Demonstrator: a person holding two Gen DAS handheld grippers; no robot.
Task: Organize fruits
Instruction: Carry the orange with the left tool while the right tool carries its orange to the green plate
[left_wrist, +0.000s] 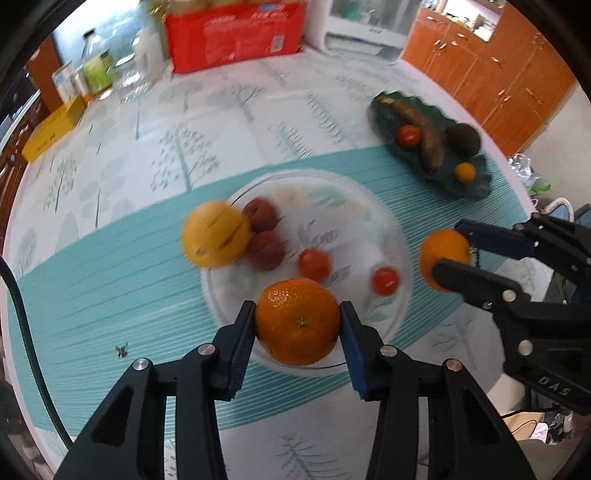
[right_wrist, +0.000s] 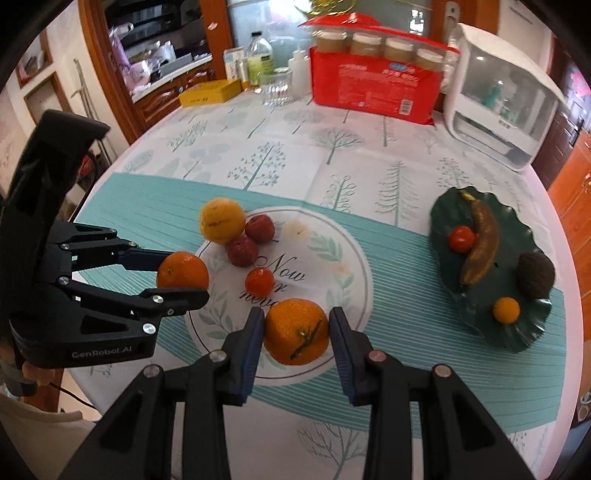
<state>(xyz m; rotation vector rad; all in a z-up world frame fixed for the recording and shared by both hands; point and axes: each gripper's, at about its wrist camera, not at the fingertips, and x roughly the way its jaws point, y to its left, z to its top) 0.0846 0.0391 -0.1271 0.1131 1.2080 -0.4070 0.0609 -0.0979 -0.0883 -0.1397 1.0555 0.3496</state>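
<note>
In my left tongs (left_wrist: 297, 320) I hold a mandarin orange (left_wrist: 297, 321), both pads pressed against its sides, low in the middle of the left wrist view. My right tongs (right_wrist: 296, 326) are clamped on a second mandarin orange with a short stem (right_wrist: 296, 332), low in the middle of the right wrist view. Each tool shows in the other's camera: the right one comes in from the right edge of the left view, the left one from the left edge of the right view, each with its orange between the fingers.

Both oranges hang over the lower part of the round white printed circle (right_wrist: 354, 243) on the teal-striped tablecloth (right_wrist: 155, 206). On that circle, toward its upper left, lie a large yellow fruit with brown marks (right_wrist: 222, 220), touching one of two dark red fruits (right_wrist: 259, 229) (right_wrist: 242, 251), and a small tomato (right_wrist: 259, 279) nearer the middle. The left view shows a second tomato (left_wrist: 385, 280) further right.

At the right of the right wrist view, the dark green scalloped plate (right_wrist: 517, 332) carries a browned banana (right_wrist: 480, 243), a tomato (right_wrist: 461, 238) touching it, an avocado (right_wrist: 535, 275) and a small orange fruit (right_wrist: 506, 310).

Along the top, a red carton (right_wrist: 376, 85) stands beside a white appliance (right_wrist: 498, 107).
</note>
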